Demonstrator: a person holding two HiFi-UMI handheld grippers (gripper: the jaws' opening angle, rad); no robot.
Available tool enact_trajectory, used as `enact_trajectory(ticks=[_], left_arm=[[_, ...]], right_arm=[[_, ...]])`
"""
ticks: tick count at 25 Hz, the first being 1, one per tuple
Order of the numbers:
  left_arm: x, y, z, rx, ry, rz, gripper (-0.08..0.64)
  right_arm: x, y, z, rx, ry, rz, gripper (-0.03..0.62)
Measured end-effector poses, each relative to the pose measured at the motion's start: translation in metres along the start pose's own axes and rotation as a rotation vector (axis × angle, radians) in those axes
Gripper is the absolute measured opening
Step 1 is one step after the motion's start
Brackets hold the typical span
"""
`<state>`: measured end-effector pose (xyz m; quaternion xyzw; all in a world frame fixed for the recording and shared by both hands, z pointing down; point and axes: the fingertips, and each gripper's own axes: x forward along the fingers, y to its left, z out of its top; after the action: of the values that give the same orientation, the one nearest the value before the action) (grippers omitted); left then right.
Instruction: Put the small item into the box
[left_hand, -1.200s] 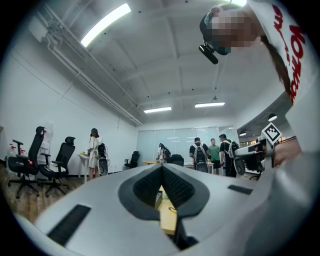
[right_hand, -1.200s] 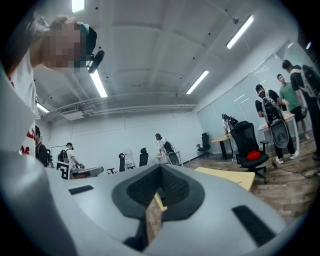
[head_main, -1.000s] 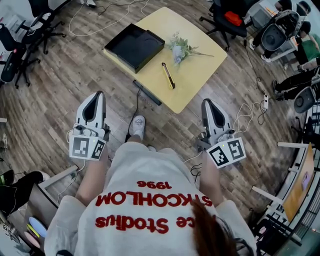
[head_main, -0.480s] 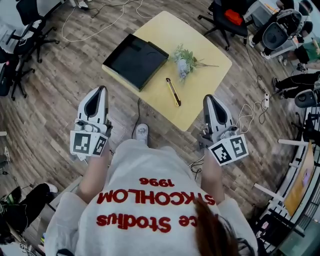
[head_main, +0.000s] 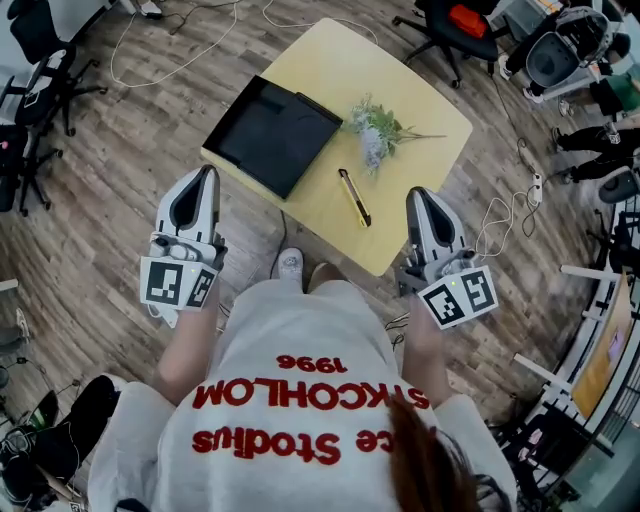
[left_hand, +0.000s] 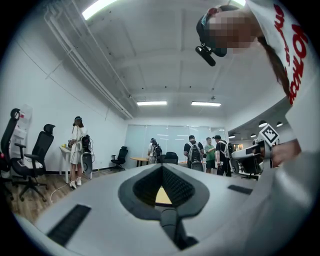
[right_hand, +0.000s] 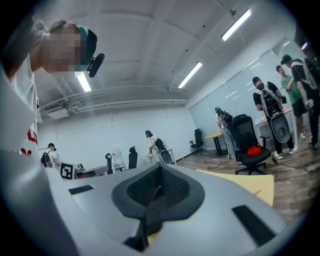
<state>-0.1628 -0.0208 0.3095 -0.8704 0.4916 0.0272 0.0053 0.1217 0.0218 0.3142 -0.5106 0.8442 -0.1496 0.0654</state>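
The pale yellow tabletop stands on a wooden floor. On it lie a shallow black box at its left edge, a small bunch of flowers just beside the box, and a slim item near the front edge.

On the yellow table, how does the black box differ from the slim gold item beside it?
The black box is broad, square and dark; the slim gold item is thin and stick-like. The box sits at the yellow table's left corner; the item lies nearer the person. Both lie flat on it.
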Motion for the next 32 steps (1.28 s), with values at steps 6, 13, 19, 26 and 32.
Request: enact_trajectory(ticks=[6,13,19,26,32], left_arm=[[0.017,0.002,-0.007,-0.005,0.016,0.026,0.006],[0.037,0.003,-0.011,0.003,0.020,0.077,0.006],[0.064,-0.002,-0.007,0.022,0.022,0.113,0.007],[0.090,-0.011,-0.010,0.029,0.040,0.115,0.008],[0.108,-0.012,-0.011,0.030,0.043,0.071,0.006]], right_arm=[[0.022,-0.018,0.002,0.014,0.016,0.029,0.005],[0.048,-0.042,0.014,0.015,0.001,0.099,0.005],[0.059,-0.061,0.027,0.048,-0.032,0.193,0.005],[0.068,-0.085,0.029,0.066,-0.023,0.194,0.005],[0.068,-0.091,0.027,0.072,-0.023,0.154,0.005]])
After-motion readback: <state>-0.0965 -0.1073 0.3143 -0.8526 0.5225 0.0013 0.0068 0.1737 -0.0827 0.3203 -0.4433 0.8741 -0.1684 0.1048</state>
